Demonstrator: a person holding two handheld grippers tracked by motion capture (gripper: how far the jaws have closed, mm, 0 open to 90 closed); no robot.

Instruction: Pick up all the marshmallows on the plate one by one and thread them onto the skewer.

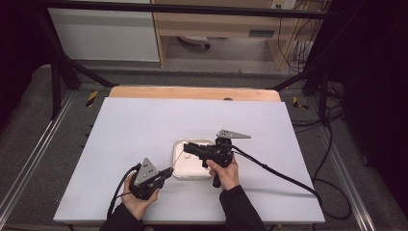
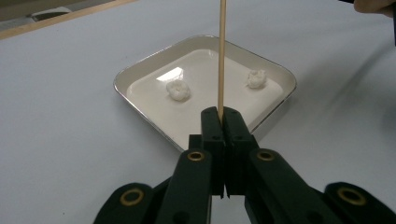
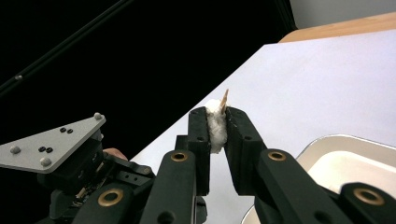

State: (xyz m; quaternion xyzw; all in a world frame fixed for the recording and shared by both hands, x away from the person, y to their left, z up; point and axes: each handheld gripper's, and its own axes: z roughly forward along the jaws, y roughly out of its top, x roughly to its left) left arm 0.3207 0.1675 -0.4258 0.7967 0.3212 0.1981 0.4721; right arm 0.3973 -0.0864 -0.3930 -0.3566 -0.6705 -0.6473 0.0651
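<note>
My left gripper [image 1: 166, 172] [image 2: 223, 112] is shut on the lower end of a thin wooden skewer [image 2: 221, 56] [image 1: 177, 160], which slants up over the tray. The right gripper [image 1: 185, 147] [image 3: 217, 114] hovers above the tray's left part, shut on a small white fluffy piece [image 3: 216, 126]. The skewer's pointed tip [image 3: 224, 100] pokes out just past that piece. Two more white pieces [image 2: 178, 89] [image 2: 256, 78] lie apart in the white metal-rimmed tray [image 1: 190, 166] [image 2: 154, 56] [image 3: 336, 142].
The tray sits near the front middle of a white table [image 1: 144, 120] with a wooden strip [image 1: 192, 93] along its far edge. Cables [image 1: 284, 178] trail from the grippers across the table's right side. Dark frame bars stand around the table.
</note>
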